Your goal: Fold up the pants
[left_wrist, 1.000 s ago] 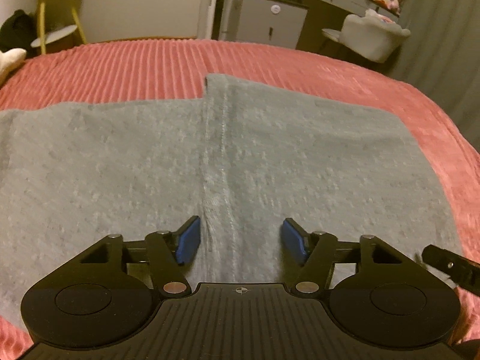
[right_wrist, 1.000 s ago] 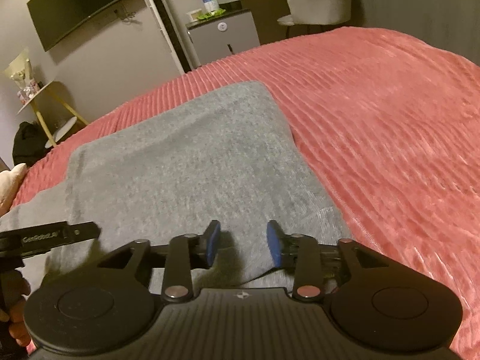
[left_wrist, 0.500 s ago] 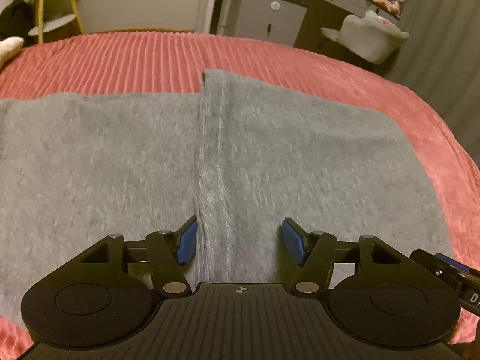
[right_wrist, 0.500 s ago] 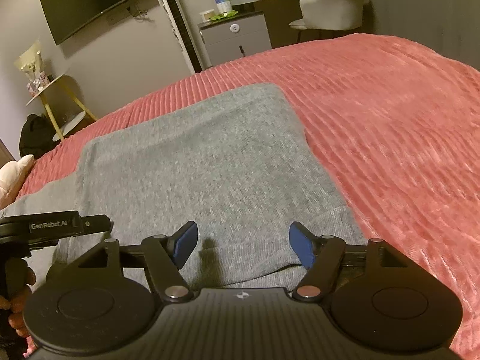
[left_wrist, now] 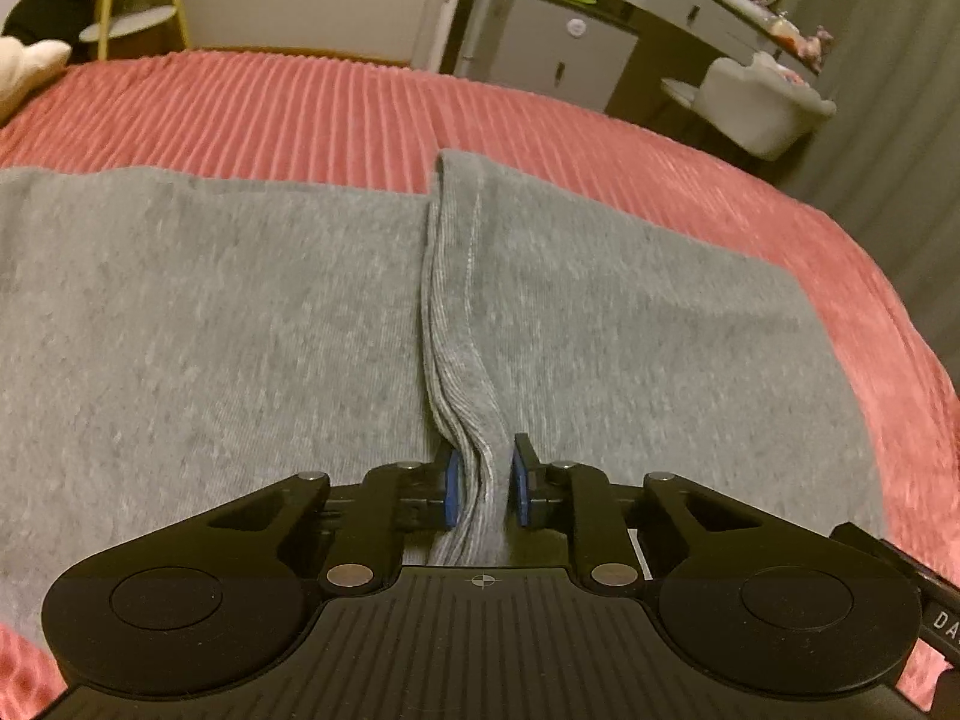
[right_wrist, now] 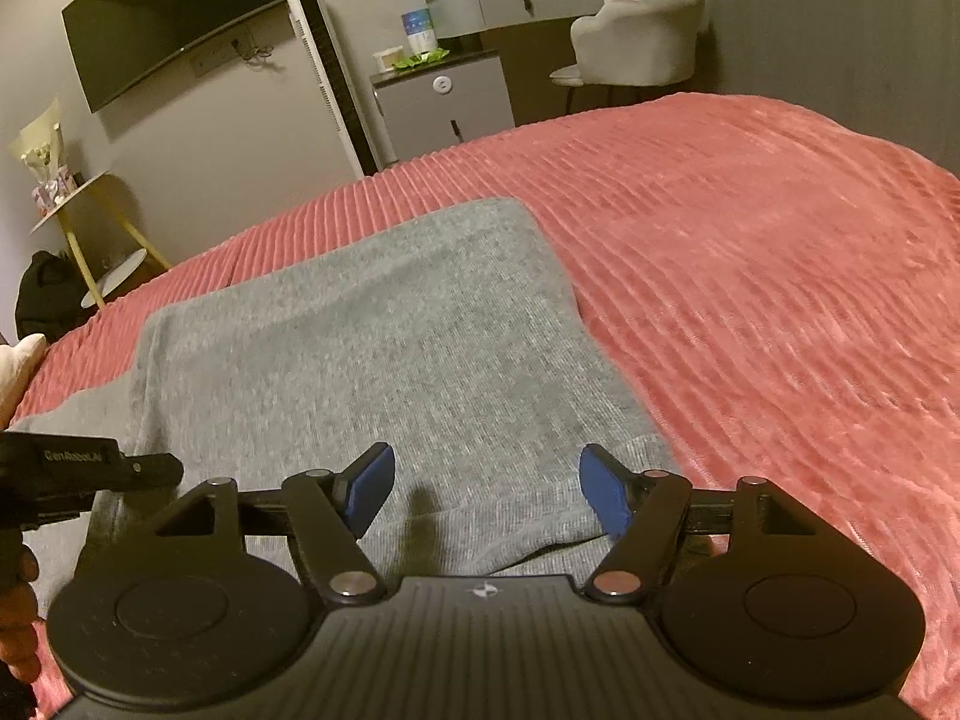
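Note:
Grey pants [left_wrist: 210, 330] lie folded flat on the red ribbed bedspread [left_wrist: 300, 108]. A ribbed band [left_wrist: 456, 300] of the pants runs down the middle toward me. My left gripper [left_wrist: 485, 471] is closing on the near end of that band, and its blue pads press the bunched cloth from both sides. In the right wrist view, my right gripper [right_wrist: 486, 483] stands open and wide over the near right edge of the pants [right_wrist: 390, 330], with cloth under it but nothing pinched. The left gripper's body [right_wrist: 90, 468] shows at the left edge of that view.
The bedspread [right_wrist: 750, 270] stretches far to the right of the pants. Beyond the bed stand a grey cabinet [right_wrist: 444, 102], a pale chair [right_wrist: 636, 42], a yellow-legged side table [right_wrist: 78, 222] and a wall screen [right_wrist: 168, 18]. A hand [right_wrist: 18, 630] holds the left gripper.
The left gripper's jaws have closed from wide apart onto the ribbed band, bunching it up. The right gripper's jaws have spread wider. Neither hand has shifted place.

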The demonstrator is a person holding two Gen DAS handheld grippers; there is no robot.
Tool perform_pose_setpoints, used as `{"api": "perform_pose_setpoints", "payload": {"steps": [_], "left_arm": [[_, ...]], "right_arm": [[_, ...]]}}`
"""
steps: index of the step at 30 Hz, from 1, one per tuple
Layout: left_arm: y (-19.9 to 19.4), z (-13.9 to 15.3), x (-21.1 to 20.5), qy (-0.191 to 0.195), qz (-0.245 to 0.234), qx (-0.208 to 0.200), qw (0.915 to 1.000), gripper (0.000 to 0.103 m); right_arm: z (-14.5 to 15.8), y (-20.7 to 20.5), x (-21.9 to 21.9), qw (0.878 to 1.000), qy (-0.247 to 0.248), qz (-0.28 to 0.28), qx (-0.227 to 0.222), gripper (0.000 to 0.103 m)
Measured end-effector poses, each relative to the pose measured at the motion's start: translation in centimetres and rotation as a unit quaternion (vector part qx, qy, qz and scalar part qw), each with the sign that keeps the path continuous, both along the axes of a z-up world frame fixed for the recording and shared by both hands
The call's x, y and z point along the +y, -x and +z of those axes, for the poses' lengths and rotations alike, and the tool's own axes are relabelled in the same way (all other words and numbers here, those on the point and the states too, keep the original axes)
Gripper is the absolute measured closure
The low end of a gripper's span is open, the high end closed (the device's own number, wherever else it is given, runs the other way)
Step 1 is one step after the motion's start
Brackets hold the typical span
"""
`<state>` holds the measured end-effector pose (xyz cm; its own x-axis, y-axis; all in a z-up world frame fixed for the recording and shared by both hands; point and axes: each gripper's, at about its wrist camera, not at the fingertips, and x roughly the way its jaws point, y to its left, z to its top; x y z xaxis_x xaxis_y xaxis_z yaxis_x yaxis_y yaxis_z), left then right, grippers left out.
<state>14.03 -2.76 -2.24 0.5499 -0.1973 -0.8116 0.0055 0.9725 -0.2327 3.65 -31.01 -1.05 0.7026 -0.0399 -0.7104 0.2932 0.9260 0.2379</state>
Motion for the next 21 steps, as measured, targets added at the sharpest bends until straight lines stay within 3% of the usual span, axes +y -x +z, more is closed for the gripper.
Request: {"api": "perform_pose_setpoints", "payload": {"steps": [8, 12, 16, 17, 18, 19, 20, 21], "left_arm": [[0.2, 0.0, 0.6, -0.004, 0.01, -0.014, 0.9998, 0.086], [0.4, -0.2, 1.1, 0.015, 0.022, -0.017, 0.9995, 0.086], [2.0, 0.5, 2.0, -0.004, 0.023, -0.044, 0.9988, 0.078], [2.4, 0.6, 2.3, -0.009, 0.026, -0.049, 0.9984, 0.067], [2.8, 0.7, 2.5, -0.016, 0.035, -0.055, 0.9978, 0.06], [3.2, 0.7, 2.9, -0.027, 0.048, -0.058, 0.9968, 0.05], [3.6, 0.6, 3.3, -0.034, 0.058, -0.059, 0.996, 0.045], [4.0, 0.7, 4.0, -0.032, 0.07, -0.061, 0.9952, 0.045]], "right_arm": [[-0.3, -0.2, 0.2, 1.0, 0.005, 0.003, 0.0, 0.029], [-0.5, -0.5, 0.4, 1.0, 0.013, 0.007, 0.007, 0.028], [0.2, 0.3, 1.0, 0.999, 0.029, 0.012, -0.033, 0.029], [0.2, 0.3, 0.9, 0.999, 0.027, 0.017, -0.035, 0.034], [-0.1, 0.0, 0.9, 0.999, 0.023, 0.022, -0.025, 0.053], [-0.5, -0.6, 0.8, 0.999, 0.025, 0.02, -0.002, 0.063], [-1.1, -1.2, 0.7, 0.999, 0.027, 0.013, 0.022, 0.071], [-1.5, -1.6, 0.5, 0.999, 0.024, 0.007, 0.032, 0.072]]}}
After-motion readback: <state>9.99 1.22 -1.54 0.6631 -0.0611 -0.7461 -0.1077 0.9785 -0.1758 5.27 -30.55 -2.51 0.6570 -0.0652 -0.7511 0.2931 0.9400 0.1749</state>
